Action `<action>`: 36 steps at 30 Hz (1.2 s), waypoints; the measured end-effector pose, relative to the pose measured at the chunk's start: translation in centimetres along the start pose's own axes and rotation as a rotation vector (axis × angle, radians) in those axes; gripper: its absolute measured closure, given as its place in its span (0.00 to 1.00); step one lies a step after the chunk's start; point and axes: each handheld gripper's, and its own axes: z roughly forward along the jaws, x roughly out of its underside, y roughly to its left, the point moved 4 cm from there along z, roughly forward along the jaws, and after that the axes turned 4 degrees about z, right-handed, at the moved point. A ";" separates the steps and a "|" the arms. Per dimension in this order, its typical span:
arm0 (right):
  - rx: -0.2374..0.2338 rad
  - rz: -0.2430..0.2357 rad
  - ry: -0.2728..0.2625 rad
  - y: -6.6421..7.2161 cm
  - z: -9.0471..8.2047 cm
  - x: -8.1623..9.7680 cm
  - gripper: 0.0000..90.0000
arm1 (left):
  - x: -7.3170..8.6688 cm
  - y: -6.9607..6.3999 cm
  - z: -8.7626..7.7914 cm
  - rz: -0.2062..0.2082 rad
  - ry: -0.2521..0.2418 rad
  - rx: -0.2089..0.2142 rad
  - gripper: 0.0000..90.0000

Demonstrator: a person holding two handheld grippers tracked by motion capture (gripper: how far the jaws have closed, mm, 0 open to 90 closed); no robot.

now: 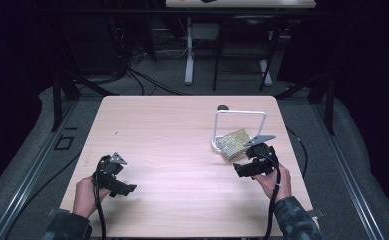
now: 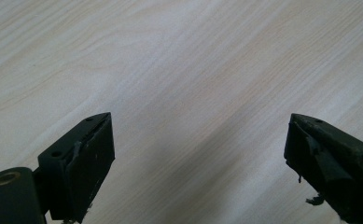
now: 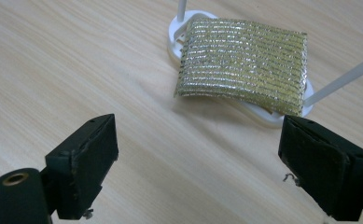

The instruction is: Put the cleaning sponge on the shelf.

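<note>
On pale wood table (image 1: 172, 145), dark room

Two black handheld tools, one in each of a person's hands, seen from above: the left tool (image 1: 116, 181) and the right tool (image 1: 252, 162) each carry a grey three-cornered plate on top and trail a black cable back along the forearm. The person's sleeves (image 1: 294, 217) are in a dark camouflage pattern. Up close, each tool ends in two blocky black jaws with small round screw holes on their outer faces, worn pads (image 2: 93, 170) with frayed, peeling edges, and a brass-coloured ring (image 3: 15, 178) set in the rounded black housing at lower left.
</note>
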 end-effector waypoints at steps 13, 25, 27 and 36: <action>-0.012 0.018 0.059 0.0 -0.2 3.3 0.12 | 0.0 -0.3 0.2 0.019 0.012 0.002 0.09; -0.039 0.080 0.103 -0.7 -0.1 6.0 0.12 | 0.0 -0.4 0.2 0.040 0.021 -0.001 0.09; -0.045 0.083 0.122 -0.7 0.1 6.4 0.12 | -0.1 -0.5 0.2 0.039 0.023 0.002 0.09; -0.037 0.078 0.119 -0.6 0.2 6.4 0.12 | -0.1 -0.6 0.2 0.048 0.024 0.003 0.09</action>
